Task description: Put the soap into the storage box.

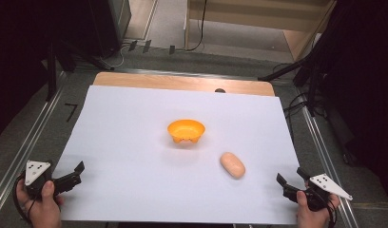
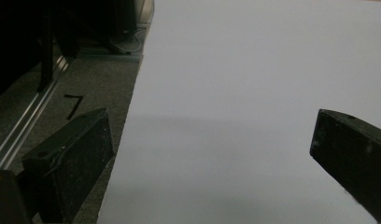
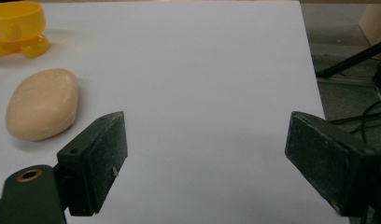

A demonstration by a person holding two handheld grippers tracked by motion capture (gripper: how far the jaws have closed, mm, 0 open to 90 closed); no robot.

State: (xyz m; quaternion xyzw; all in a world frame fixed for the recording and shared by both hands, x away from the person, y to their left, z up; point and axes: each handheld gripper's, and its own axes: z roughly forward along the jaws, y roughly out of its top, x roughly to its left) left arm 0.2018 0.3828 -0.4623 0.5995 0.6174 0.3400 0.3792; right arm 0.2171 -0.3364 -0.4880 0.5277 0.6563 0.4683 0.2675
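Presently, your left gripper (image 1: 79, 173) sits at the near left corner of the white sheet (image 1: 135, 142), jaws spread wide and holding nothing; in the left gripper view its own gripper (image 2: 212, 154) has bare sheet between the jaws, with grey floor and a black mark beyond the sheet's edge. Your right gripper (image 1: 292, 178) sits at the near right corner, jaws likewise parted and empty; in the right gripper view that gripper (image 3: 205, 158) frames bare sheet. Nearest to it lies the soap (image 1: 232, 165), a peach oval bar flat on the sheet, apart from the jaws and off to their left in the right gripper view (image 3: 42, 103). Beyond the soap, near the sheet's centre, stands the bowl (image 1: 186, 131), orange, upright on small feet, clear of the soap. At the far edge, the wooden table (image 1: 182, 81) shows past the sheet.
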